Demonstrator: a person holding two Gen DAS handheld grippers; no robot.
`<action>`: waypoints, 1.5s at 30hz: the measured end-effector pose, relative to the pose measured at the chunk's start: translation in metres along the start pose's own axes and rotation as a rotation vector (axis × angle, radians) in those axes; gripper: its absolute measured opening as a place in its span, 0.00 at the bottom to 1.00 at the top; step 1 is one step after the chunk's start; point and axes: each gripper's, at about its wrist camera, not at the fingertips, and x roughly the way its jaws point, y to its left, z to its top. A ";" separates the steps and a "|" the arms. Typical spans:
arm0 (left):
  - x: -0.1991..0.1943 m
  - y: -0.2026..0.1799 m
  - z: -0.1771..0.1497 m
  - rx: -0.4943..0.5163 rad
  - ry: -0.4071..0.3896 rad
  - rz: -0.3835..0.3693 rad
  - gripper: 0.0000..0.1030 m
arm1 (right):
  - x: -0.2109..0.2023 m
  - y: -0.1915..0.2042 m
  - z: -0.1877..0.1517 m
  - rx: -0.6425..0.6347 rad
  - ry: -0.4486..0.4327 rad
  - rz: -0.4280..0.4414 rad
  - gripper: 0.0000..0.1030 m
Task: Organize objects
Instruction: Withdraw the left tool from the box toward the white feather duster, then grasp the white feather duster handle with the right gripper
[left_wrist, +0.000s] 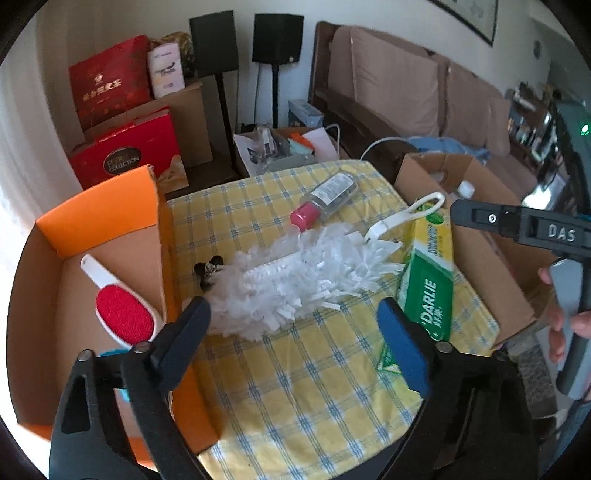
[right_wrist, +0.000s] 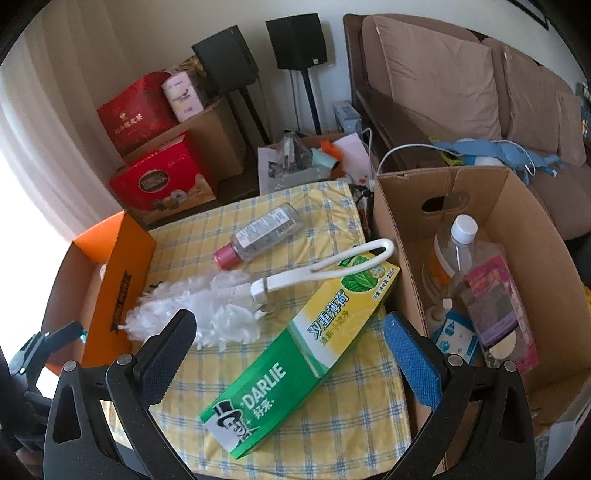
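Left wrist view: the left hand-held gripper (left_wrist: 293, 325) is seen spread wide and empty above the checked tabletop (left_wrist: 295, 387), with the white fluffy duster (left_wrist: 295, 284) lying just beyond its fingertips. The duster is judged light and soft at the head, stiff only at its looped white handle (right_wrist: 325, 267), where a hold would best be taken. The right hand-held gripper (right_wrist: 290, 345) is likewise held open and empty over the Darlie toothpaste box (right_wrist: 299, 350), a light, rigid carton best pinched across its narrow sides. Beyond, a clear pink-capped bottle (right_wrist: 258, 236) is seen lying flat, flanked by an orange box (left_wrist: 99, 236) and a brown cardboard box (right_wrist: 517, 236).
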 end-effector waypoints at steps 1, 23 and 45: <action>0.005 -0.001 0.002 0.007 0.007 0.001 0.81 | 0.003 -0.001 0.001 0.008 0.005 0.013 0.98; 0.085 -0.019 0.015 0.094 0.158 0.047 0.52 | 0.084 0.010 0.018 0.156 0.160 0.189 0.66; 0.066 -0.008 0.022 -0.009 0.080 -0.073 0.02 | 0.106 0.024 0.010 0.070 0.171 0.106 0.09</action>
